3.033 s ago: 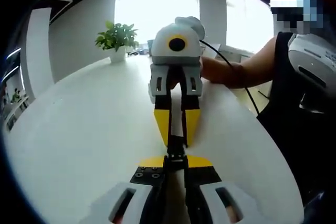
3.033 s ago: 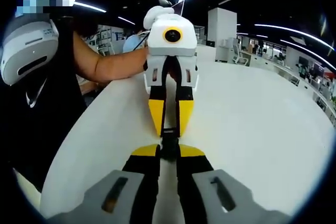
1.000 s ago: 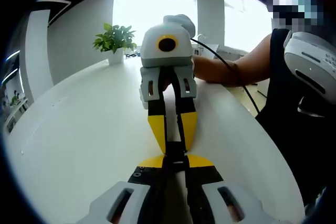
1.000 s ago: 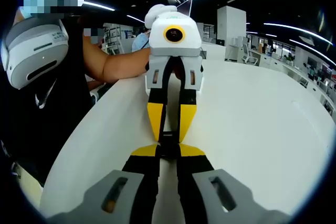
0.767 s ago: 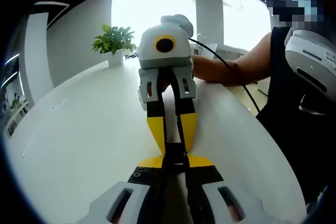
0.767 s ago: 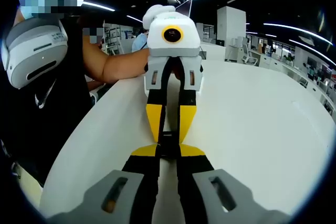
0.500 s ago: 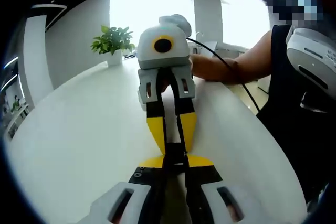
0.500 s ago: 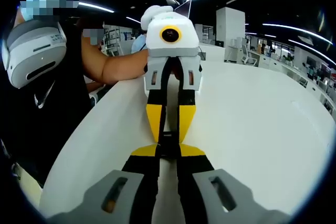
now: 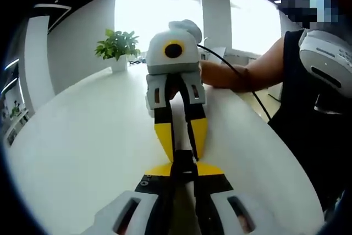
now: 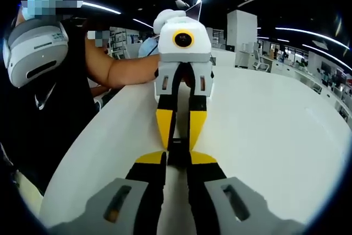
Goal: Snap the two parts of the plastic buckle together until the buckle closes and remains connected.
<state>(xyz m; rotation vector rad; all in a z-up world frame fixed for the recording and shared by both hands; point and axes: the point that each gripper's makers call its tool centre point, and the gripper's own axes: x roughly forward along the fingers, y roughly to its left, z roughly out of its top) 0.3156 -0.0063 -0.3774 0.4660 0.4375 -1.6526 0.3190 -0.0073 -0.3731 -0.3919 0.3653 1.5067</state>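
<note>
In the left gripper view, a potted plant (image 9: 117, 48) stands far back on the white table (image 9: 77, 152). The left gripper (image 9: 183, 170) and right gripper (image 10: 177, 158) meet tip to tip, each clamped on 1 half of the black buckle (image 9: 183, 160) — halves touching. Whether they have latched I cannot tell; next, press straight together.

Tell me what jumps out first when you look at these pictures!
Two grippers with yellow tips meet nose to nose over the white table: the left gripper rises from the bottom of its own view, and the right gripper faces it. Pinched between them is a small black buckle. Behind, in the left gripper view, a green potted plant stands near the bright windows.
</note>
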